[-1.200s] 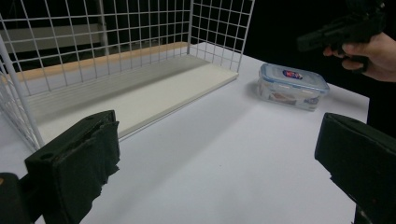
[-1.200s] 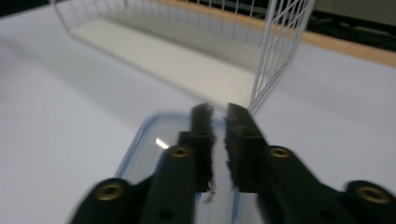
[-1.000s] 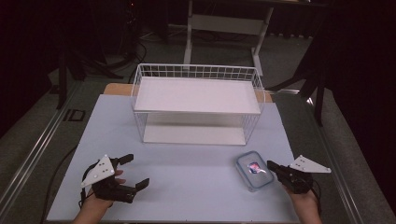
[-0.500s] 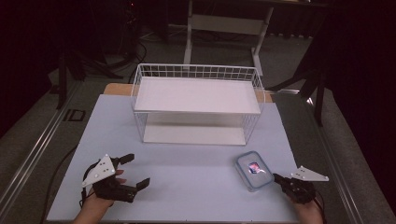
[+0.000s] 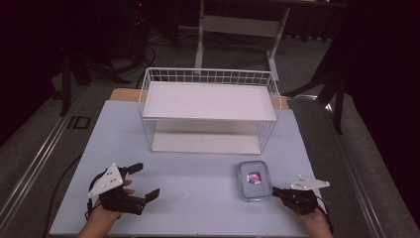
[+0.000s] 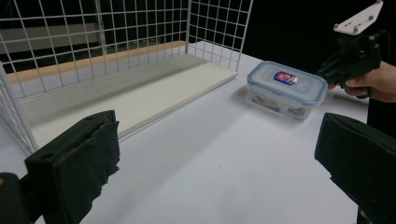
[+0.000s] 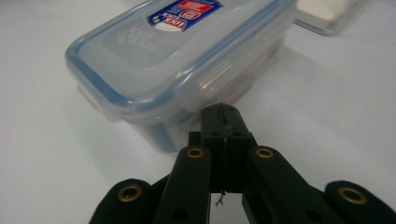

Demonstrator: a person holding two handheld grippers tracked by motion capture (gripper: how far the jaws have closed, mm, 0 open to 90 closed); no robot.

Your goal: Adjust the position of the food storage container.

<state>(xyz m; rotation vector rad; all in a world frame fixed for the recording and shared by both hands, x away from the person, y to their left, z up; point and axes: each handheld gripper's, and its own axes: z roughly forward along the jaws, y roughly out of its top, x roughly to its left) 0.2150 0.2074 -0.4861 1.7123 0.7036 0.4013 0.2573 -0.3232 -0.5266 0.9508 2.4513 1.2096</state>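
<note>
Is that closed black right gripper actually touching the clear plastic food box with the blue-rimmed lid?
Cannot tell. In the right gripper view the shut right gripper meets the box wall with no visible gap, but contact isn't plain.

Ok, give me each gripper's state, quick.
Left gripper: open, holding nothing.
Right gripper: closed, empty, tips at the plastic container.

Bare tabletop [image 5: 198, 183] lies open between the hands. The wire rack [image 5: 210, 111] blocks the far middle; the lidded plastic container [image 5: 254, 179] sits seemingly touching the right gripper's [image 5: 275, 190] tips.

Clear container [image 5: 254, 180], blue-rimmed lid; white wire rack [image 5: 210, 109]; black claws.
</note>
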